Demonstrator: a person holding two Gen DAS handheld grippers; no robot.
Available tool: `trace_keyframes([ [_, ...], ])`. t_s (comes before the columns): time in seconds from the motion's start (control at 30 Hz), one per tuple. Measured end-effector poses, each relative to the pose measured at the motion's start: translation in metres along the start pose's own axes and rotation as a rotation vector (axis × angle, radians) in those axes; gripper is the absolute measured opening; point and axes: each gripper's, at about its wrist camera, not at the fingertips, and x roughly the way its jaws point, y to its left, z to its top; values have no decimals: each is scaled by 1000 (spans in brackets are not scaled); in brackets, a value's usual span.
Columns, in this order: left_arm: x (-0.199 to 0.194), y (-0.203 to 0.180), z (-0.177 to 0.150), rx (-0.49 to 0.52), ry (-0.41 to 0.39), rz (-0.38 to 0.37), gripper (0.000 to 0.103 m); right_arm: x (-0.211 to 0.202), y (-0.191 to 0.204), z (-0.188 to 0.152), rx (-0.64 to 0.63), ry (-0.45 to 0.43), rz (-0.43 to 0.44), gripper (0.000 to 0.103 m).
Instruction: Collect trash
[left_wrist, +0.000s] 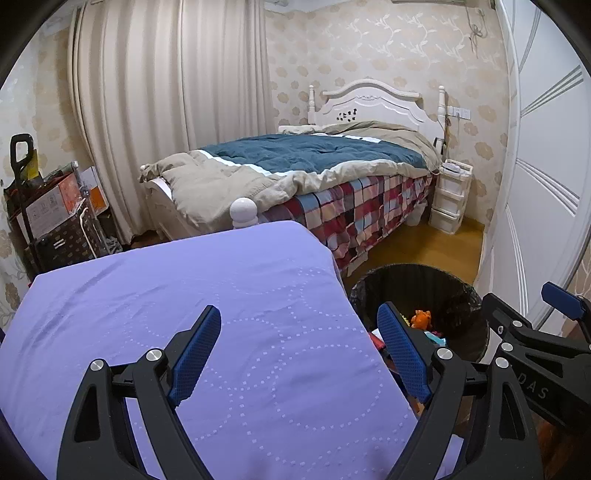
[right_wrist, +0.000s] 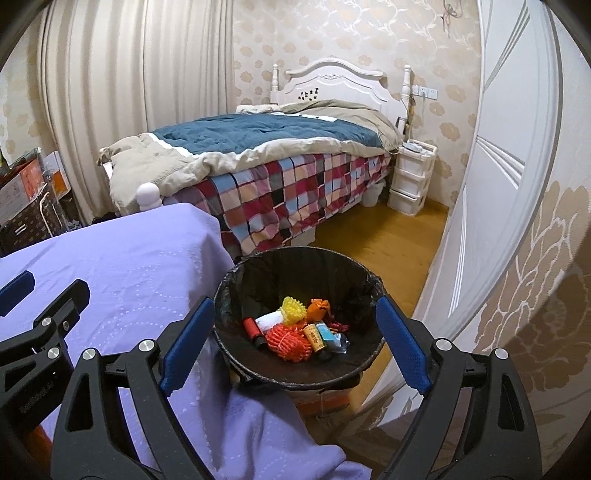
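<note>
Left gripper and right gripper both spread wide, nothing held. Right view shows trash heaped inside black-lined bin beside purple-covered table — left view mostly hides bin contents.

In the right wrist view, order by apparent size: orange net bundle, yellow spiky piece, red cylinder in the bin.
1. Orange net bundle
2. Yellow spiky piece
3. Red cylinder, partly hidden, so unsure

Home bedroom: made bed, curtains, wallpaper.
</note>
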Motion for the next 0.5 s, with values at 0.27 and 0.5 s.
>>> trace_keyframes([
  [0.27,-2,1,-1,-2,-4,2,84,-3,0,-1,-1,-3,-1,87],
  [0.5,-2,2,-1,-3,-4,1,84,-2,0,-2,-2,-2,0,87],
])
